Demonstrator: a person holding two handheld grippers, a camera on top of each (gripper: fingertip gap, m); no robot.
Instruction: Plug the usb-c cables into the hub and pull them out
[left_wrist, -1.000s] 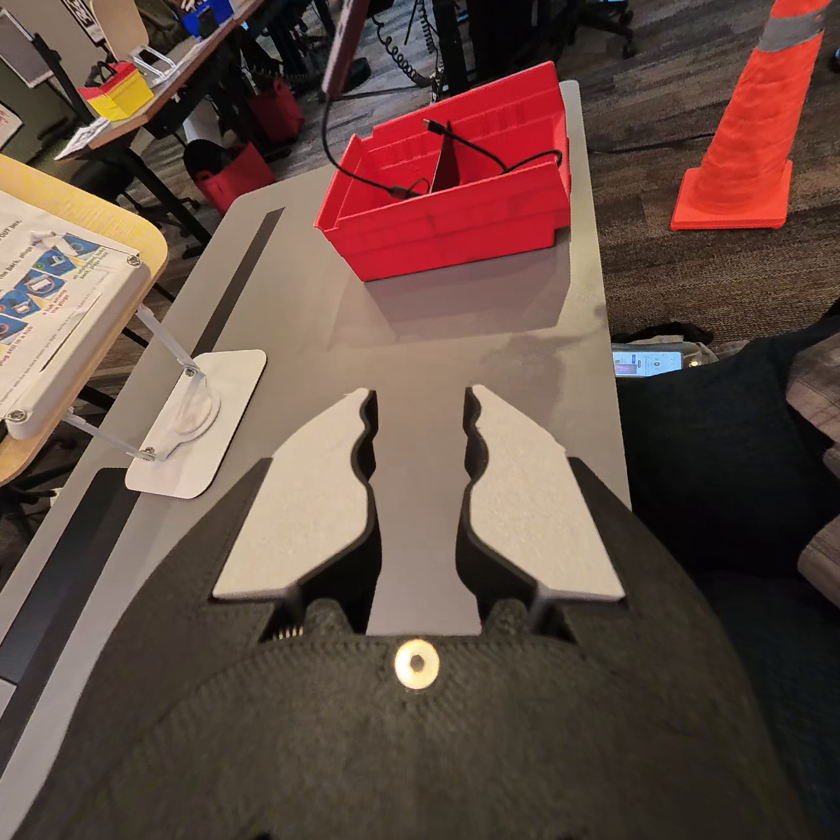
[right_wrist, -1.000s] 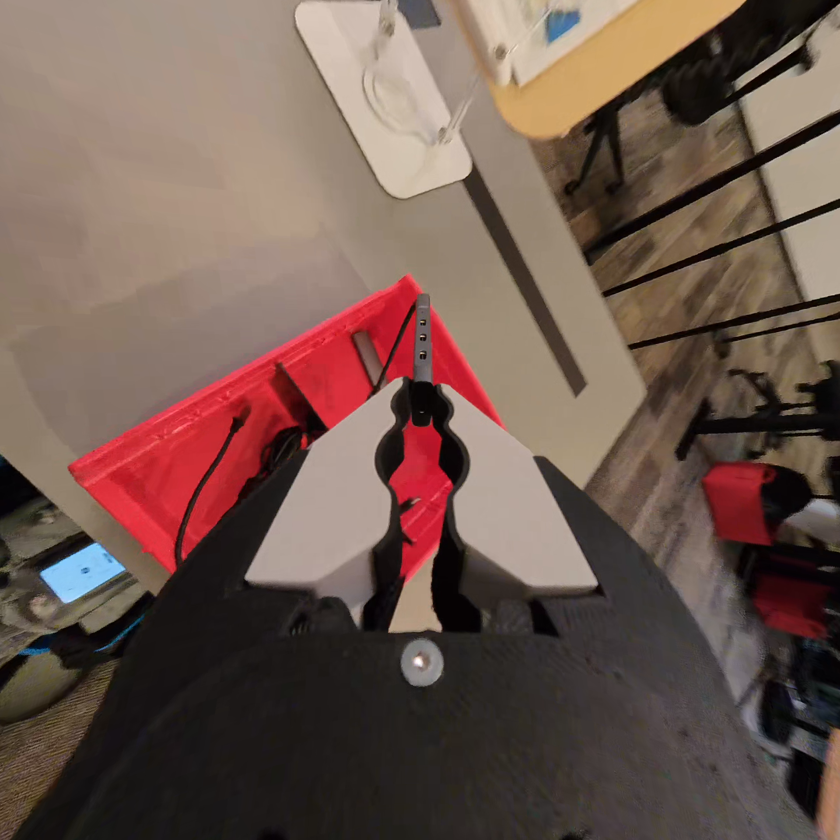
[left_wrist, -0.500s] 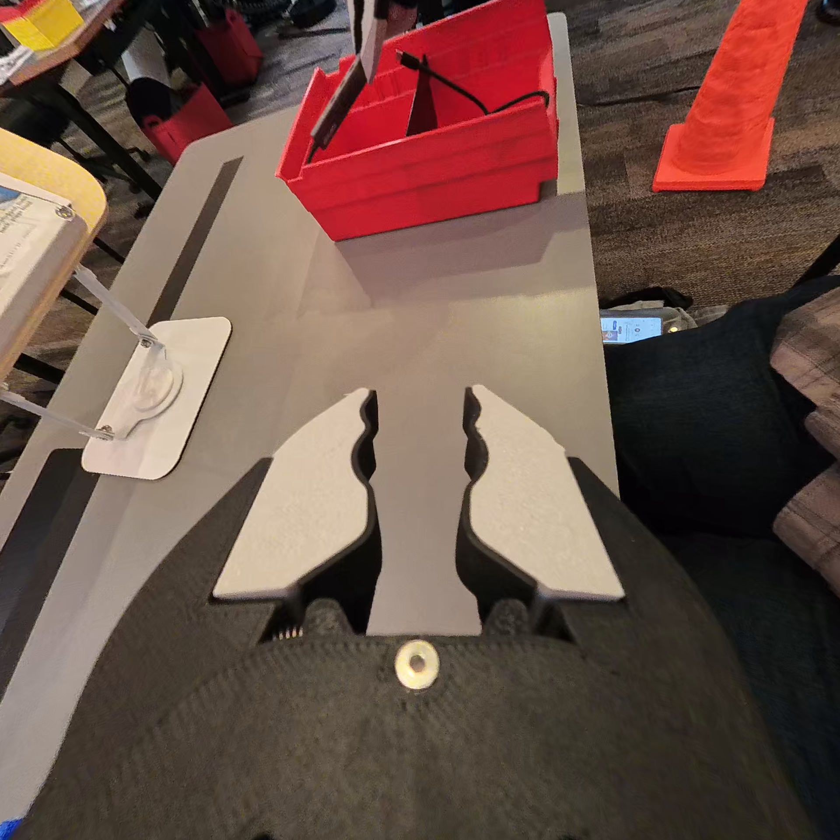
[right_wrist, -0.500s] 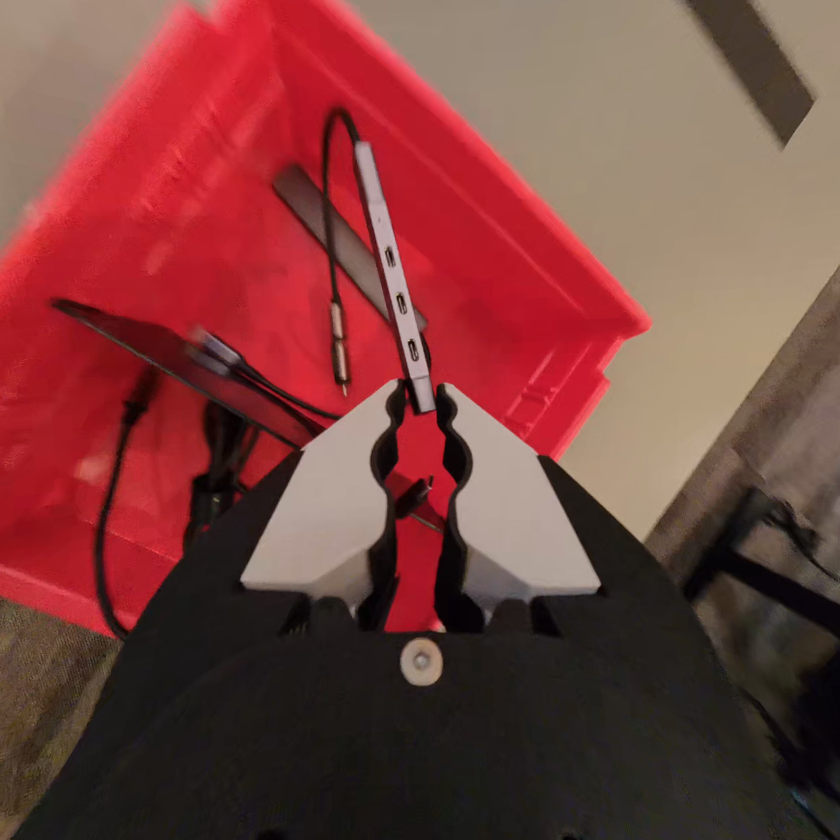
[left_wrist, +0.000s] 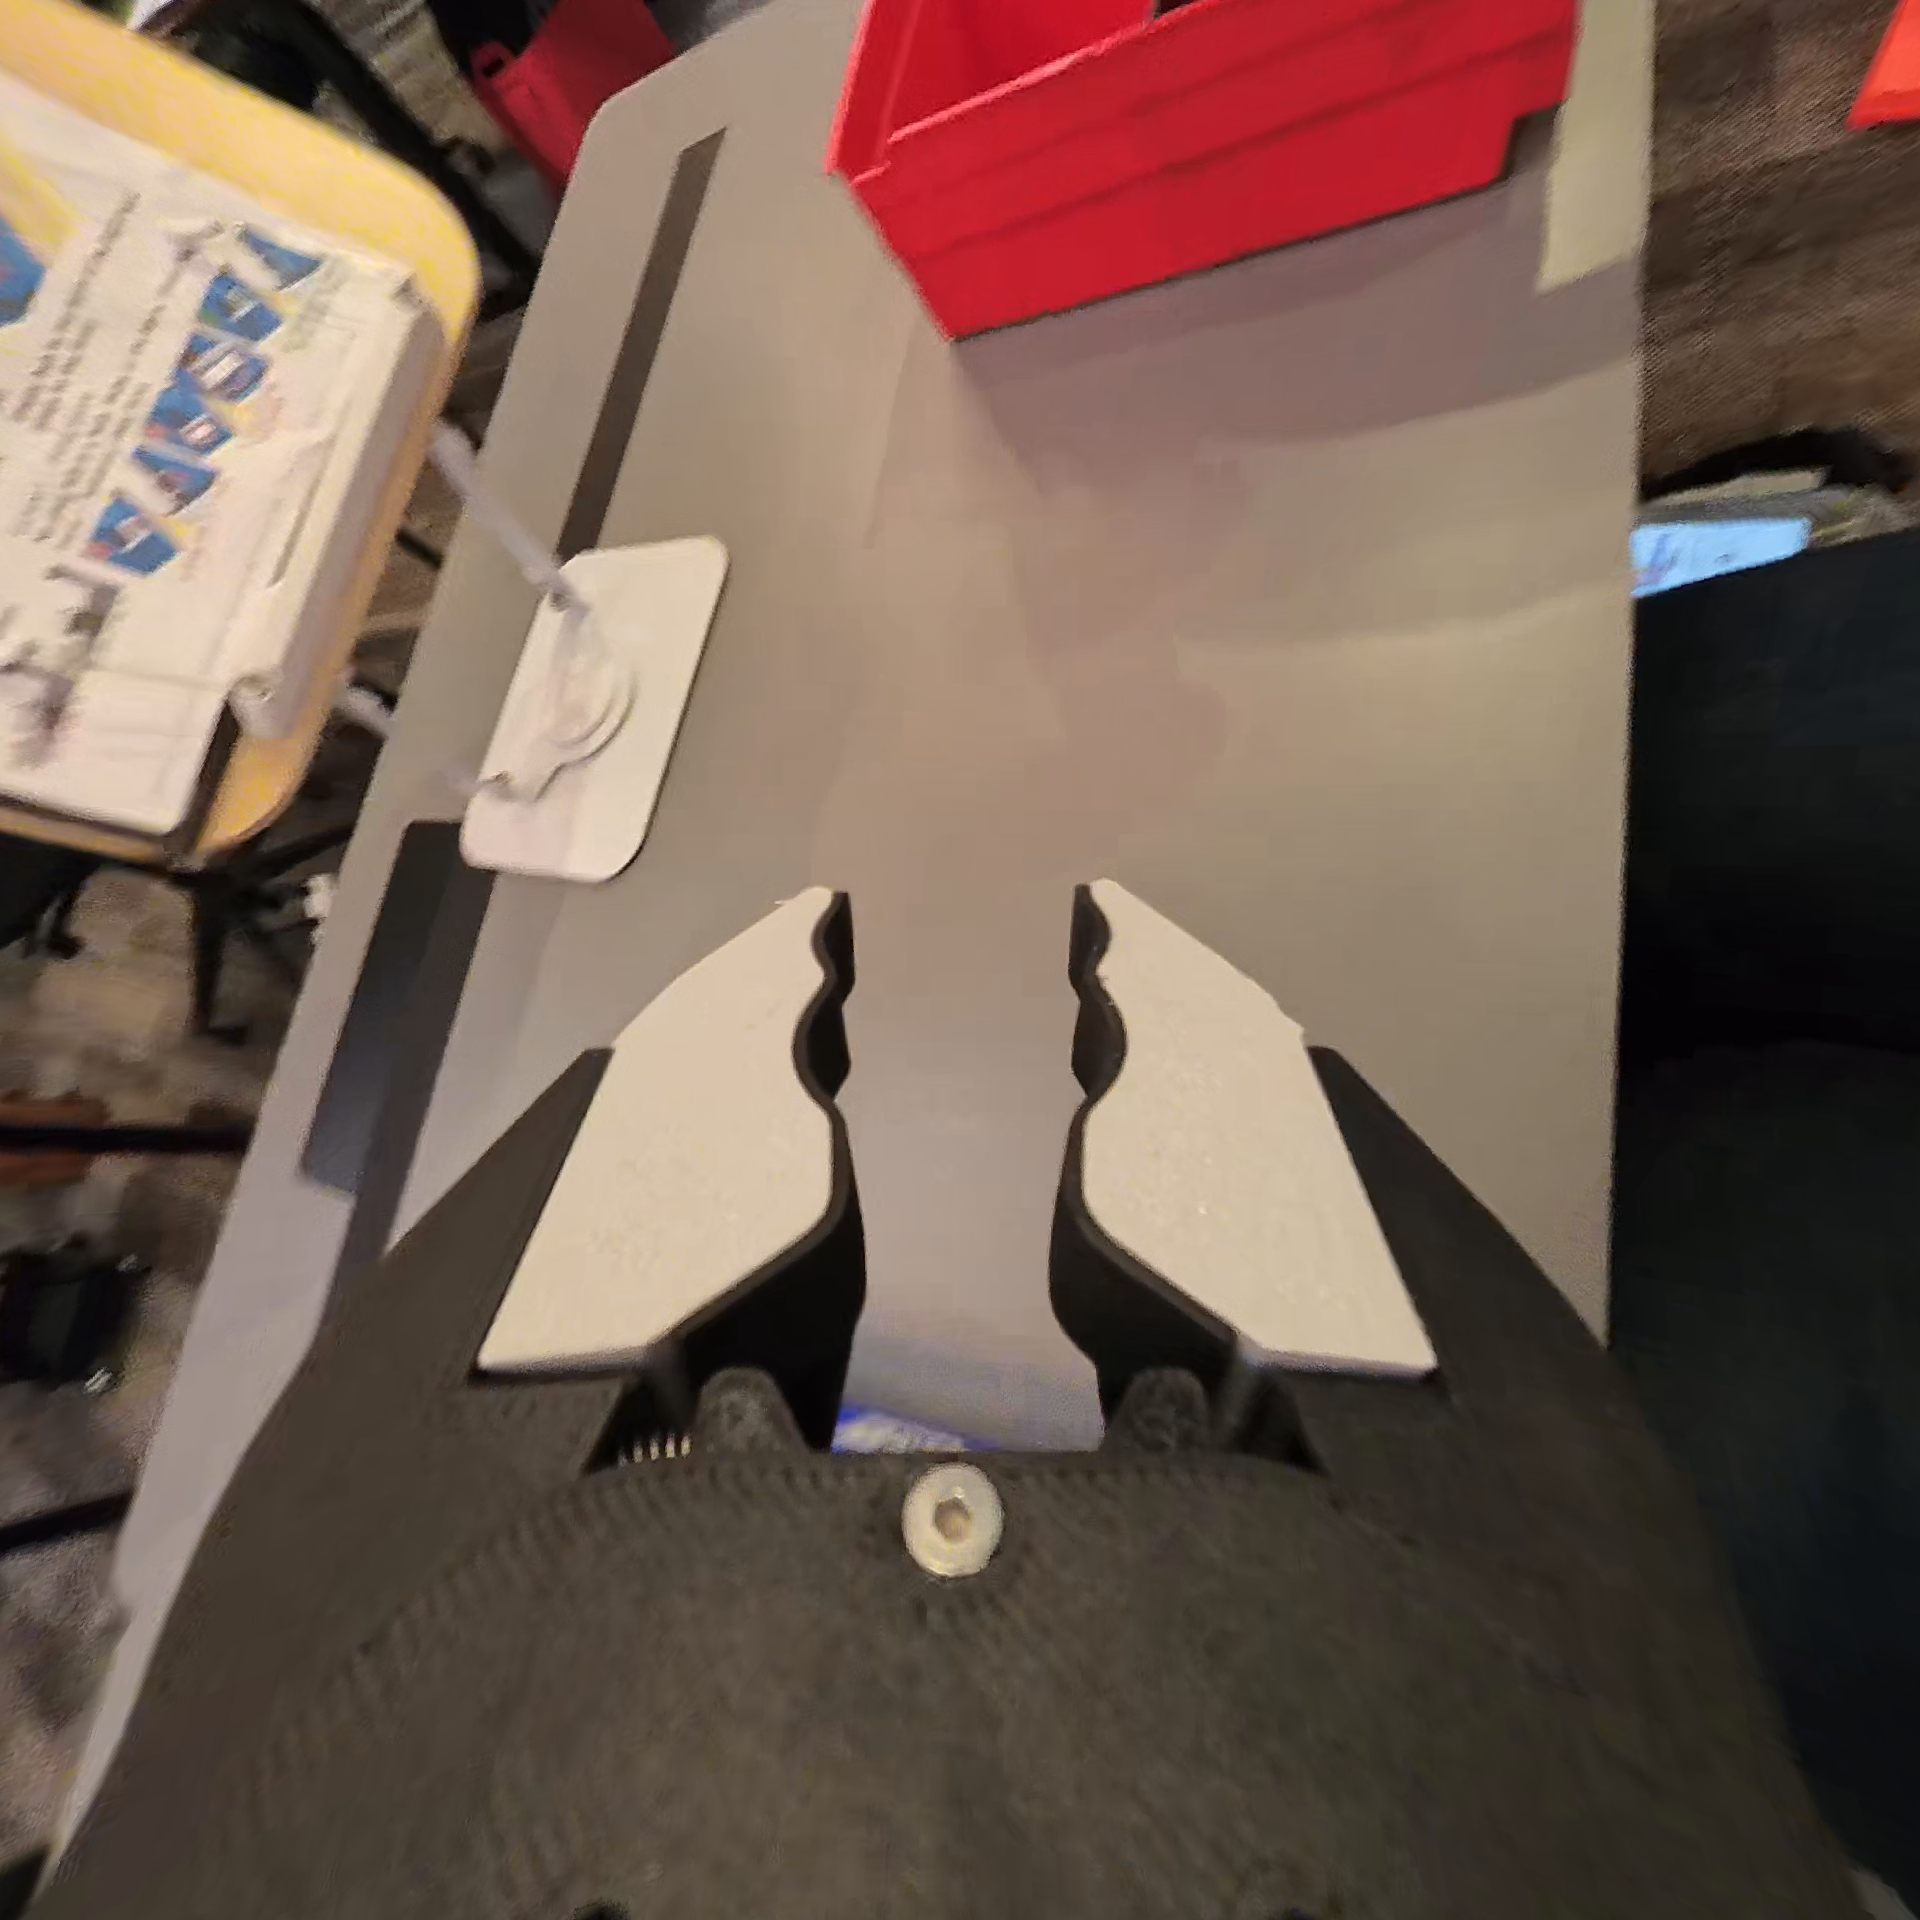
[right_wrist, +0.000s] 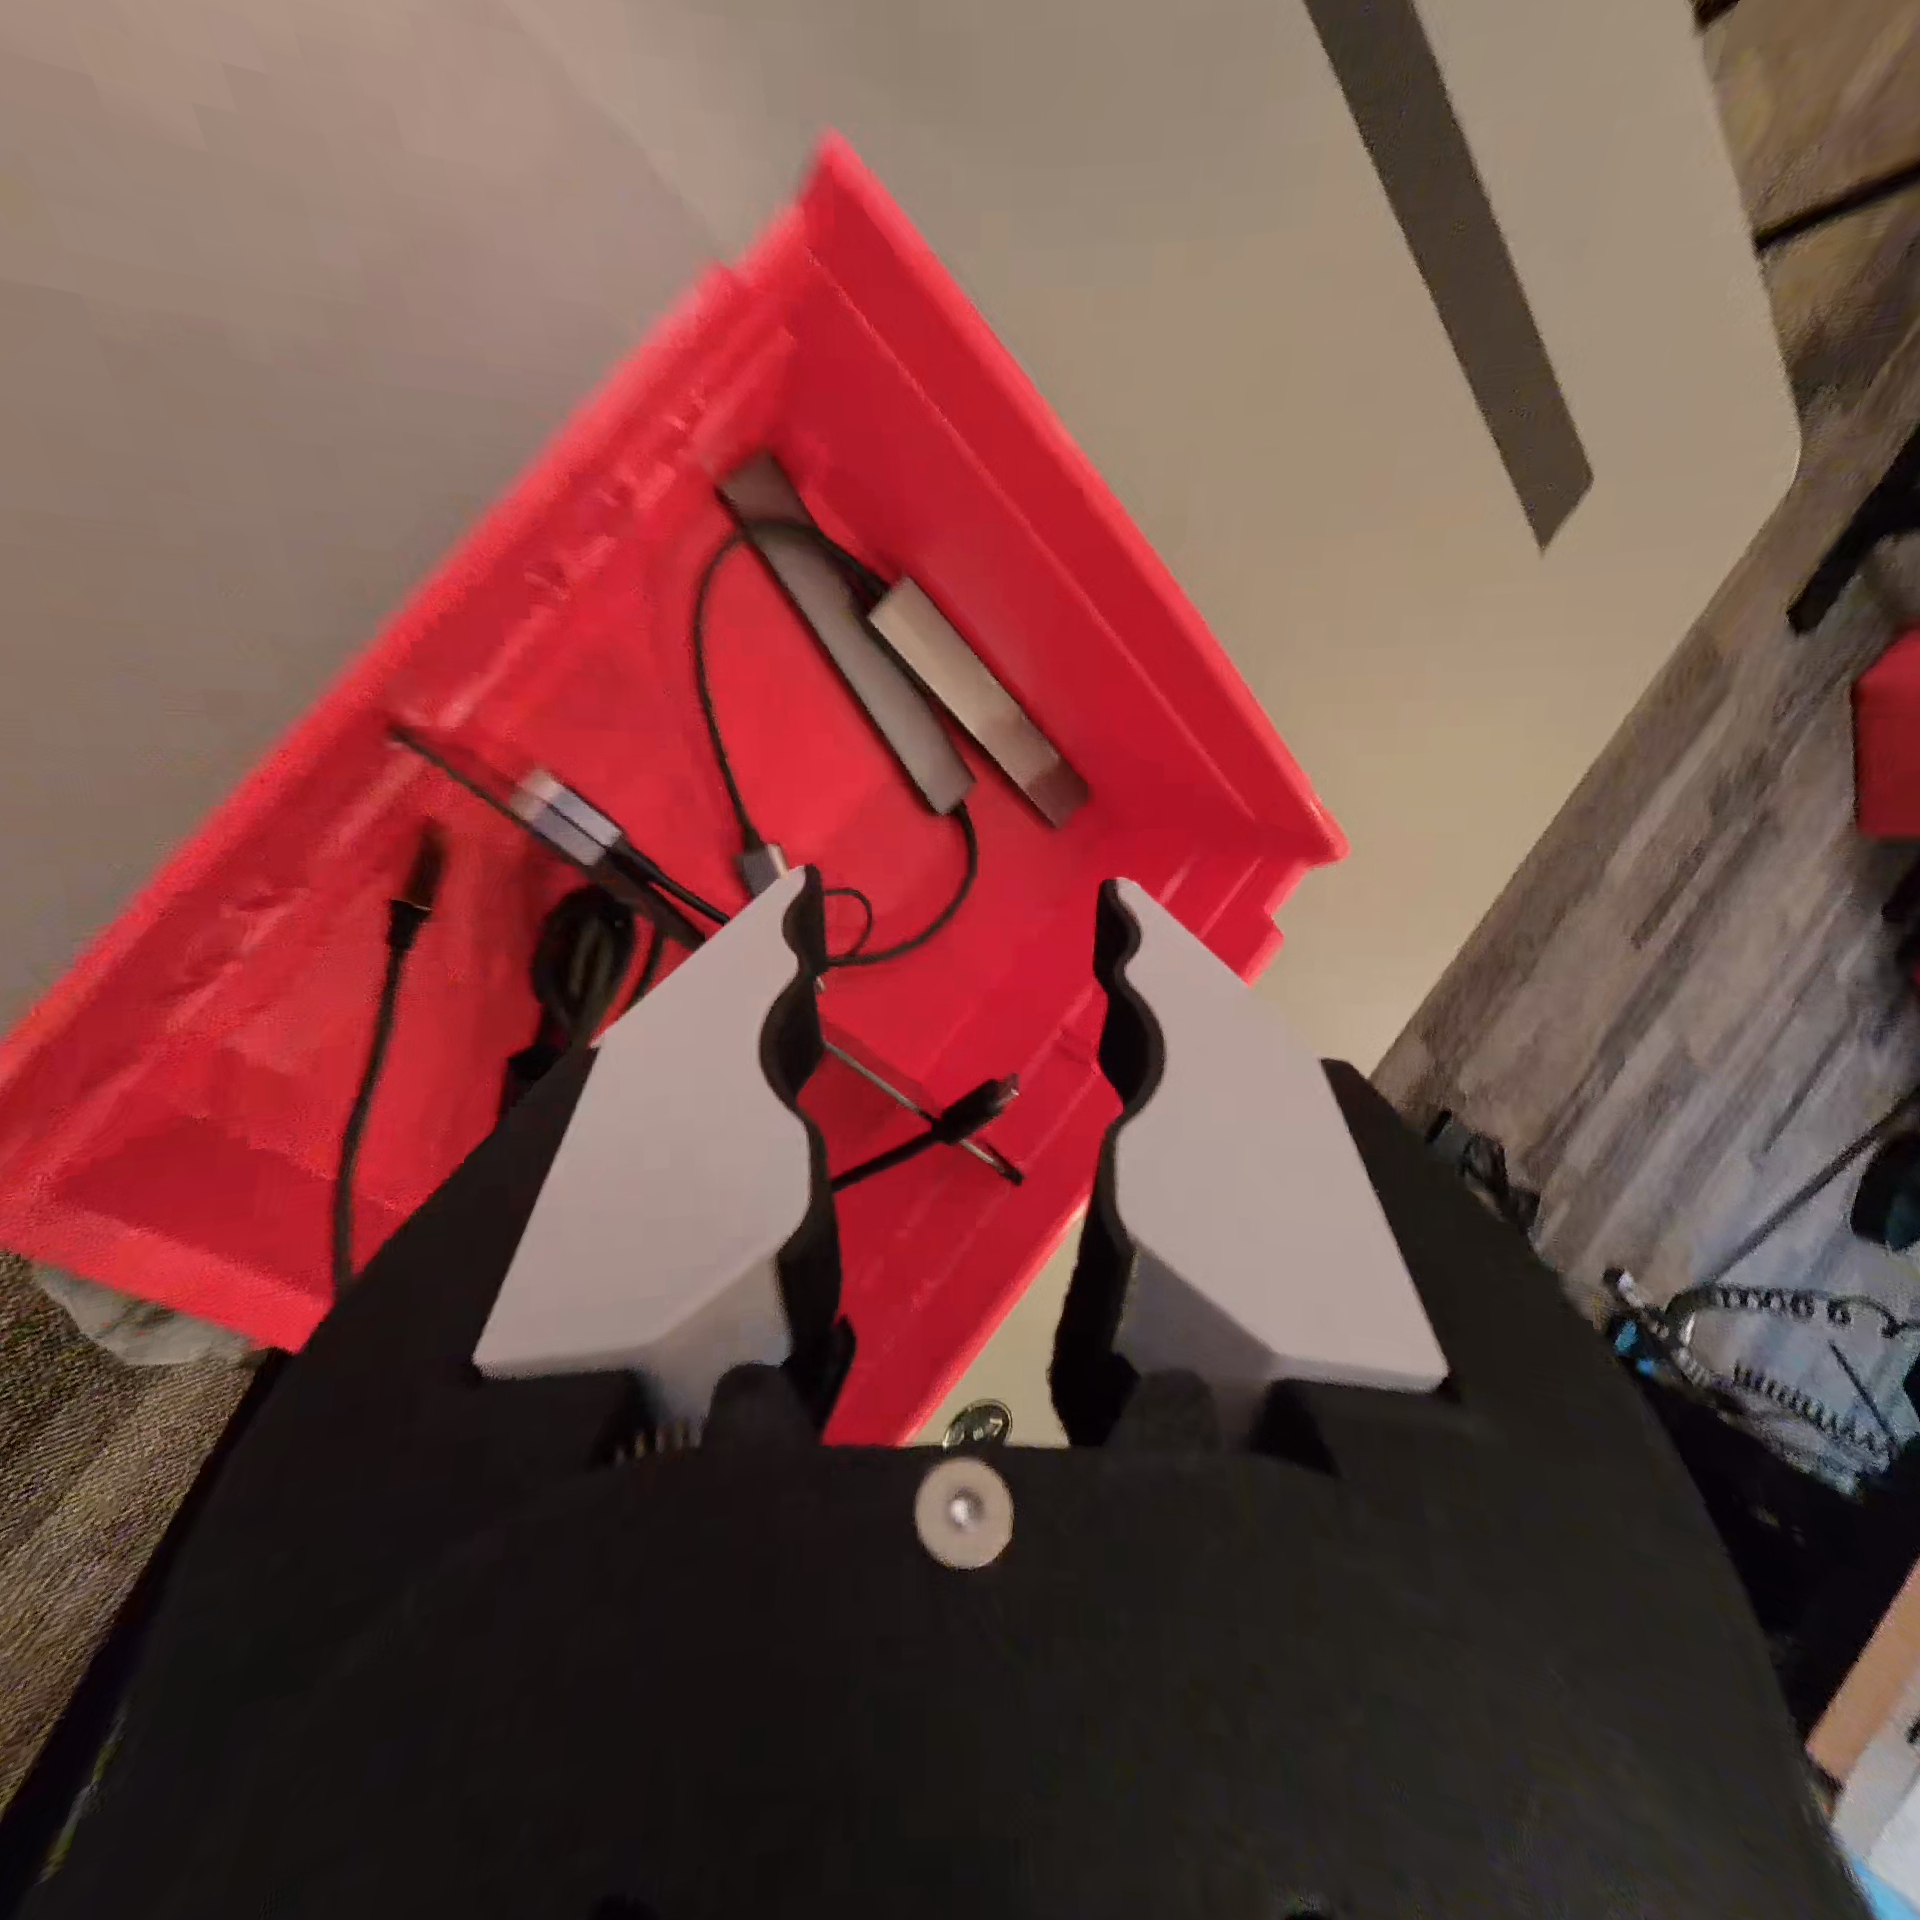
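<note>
A grey table (left_wrist: 1195, 644) stands on a carpeted floor in a cluttered workroom, with a red bin (left_wrist: 1195, 177) at its far end and a small white stand base (left_wrist: 603, 717) near its left edge. Beside the table, a yellow-edged side table (left_wrist: 312, 208) carries a printed instruction sheet (left_wrist: 135, 436). The left gripper (left_wrist: 961, 914) hangs over the bare middle of the table, its fingers spread apart and holding nothing.

Seen from the right wrist camera, the right gripper (right_wrist: 956, 904) hovers above the red bin (right_wrist: 1039, 436), its fingers likewise parted and empty. Inside the bin lie two slim grey hubs: one hub (right_wrist: 977, 696) rests along the far wall, and a second hub (right_wrist: 862, 665) lies just beside it, each with a thin black lead. Loose black cables (right_wrist: 384, 997) sprawl across the bin floor, one ending in a plug (right_wrist: 982, 1101) between the gripper fingers in the picture, another plug (right_wrist: 566, 816) lying near a thin dark divider. The cables are not connected to either hub's side ports, as far as the blurred view shows.
</note>
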